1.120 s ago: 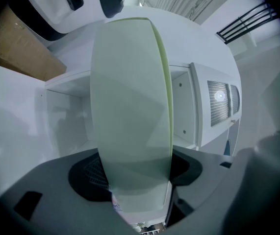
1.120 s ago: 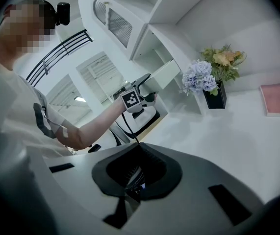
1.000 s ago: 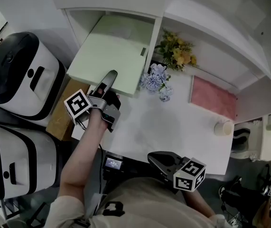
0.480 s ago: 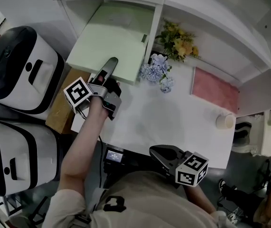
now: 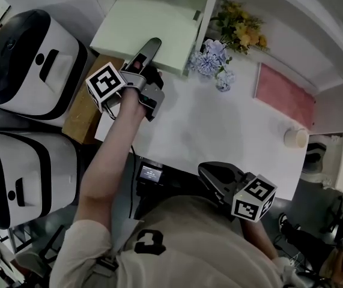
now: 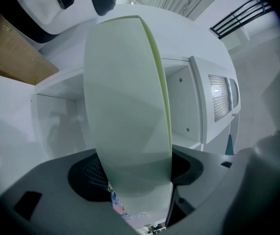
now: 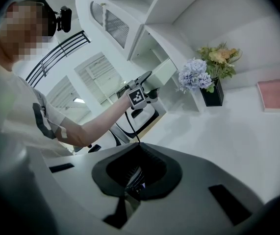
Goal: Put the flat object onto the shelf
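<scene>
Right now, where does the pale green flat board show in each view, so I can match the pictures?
Head view: pale green flat board at top centre, running off the upper edge.
Left gripper view: it fills the centre, standing on edge between the jaws.
Right gripper view: small, upper middle, at the shelf opening.
Shared landmark: the white shelf unit, in all three.

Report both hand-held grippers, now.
Left hand-held gripper: closed on the pale green flat board.
Right hand-held gripper: closed, empty.
</scene>
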Demonstrator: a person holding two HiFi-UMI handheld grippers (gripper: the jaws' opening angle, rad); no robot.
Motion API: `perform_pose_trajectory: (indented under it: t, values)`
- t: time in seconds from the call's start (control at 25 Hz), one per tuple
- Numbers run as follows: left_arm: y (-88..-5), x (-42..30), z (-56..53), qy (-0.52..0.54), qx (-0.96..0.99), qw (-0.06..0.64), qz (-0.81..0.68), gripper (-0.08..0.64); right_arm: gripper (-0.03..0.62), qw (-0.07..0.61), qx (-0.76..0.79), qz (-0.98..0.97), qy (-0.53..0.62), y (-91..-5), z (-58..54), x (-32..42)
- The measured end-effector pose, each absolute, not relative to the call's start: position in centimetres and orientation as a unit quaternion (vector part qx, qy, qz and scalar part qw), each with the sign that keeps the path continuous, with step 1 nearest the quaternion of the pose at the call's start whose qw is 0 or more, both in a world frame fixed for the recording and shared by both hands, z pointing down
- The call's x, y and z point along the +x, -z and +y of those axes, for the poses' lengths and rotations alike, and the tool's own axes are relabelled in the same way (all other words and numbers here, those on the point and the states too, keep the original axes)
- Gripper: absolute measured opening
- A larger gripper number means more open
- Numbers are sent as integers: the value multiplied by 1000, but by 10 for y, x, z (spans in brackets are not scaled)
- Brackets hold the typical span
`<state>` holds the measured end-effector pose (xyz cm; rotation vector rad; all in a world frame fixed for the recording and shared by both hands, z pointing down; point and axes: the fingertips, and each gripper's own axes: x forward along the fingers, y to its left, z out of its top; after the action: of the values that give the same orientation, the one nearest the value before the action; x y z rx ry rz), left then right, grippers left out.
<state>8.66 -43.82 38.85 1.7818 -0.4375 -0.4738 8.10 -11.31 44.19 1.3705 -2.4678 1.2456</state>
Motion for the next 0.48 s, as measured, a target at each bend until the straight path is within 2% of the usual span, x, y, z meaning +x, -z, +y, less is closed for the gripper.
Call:
perform_pose_trajectory:
  t: [0.48]
  values:
    - [-393,93,-443,196,766,581,-193,325,20,28,441,-799,-409,-448,-112,79]
